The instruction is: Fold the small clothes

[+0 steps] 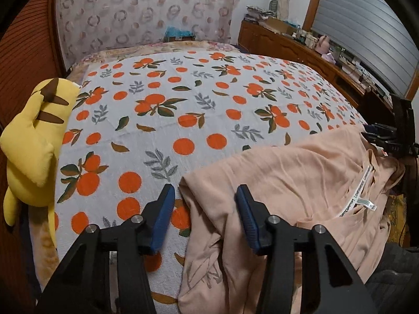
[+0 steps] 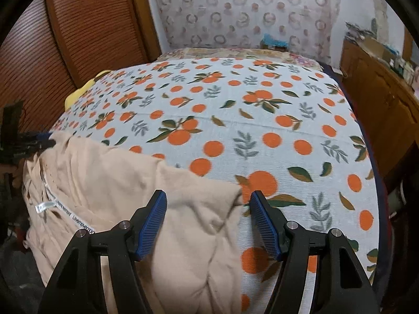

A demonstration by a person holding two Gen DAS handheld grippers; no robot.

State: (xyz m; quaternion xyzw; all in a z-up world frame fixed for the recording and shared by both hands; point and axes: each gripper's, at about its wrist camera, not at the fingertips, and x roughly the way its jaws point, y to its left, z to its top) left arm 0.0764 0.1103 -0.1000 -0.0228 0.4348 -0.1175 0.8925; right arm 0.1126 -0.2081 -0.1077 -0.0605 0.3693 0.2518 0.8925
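Peach shirt (image 1: pixel 293 183) lies crumpled on the orange-print bedspread (image 1: pixel 183 99); left gripper (image 1: pixel 205 196) and right gripper (image 2: pixel 208 201), fingers spread, hover above the shirt's edges, gripping nothing.

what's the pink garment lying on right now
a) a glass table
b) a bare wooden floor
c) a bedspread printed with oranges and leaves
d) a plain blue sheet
c: the pink garment lies crumpled on the white bedspread printed with oranges and leaves, at its near edge.
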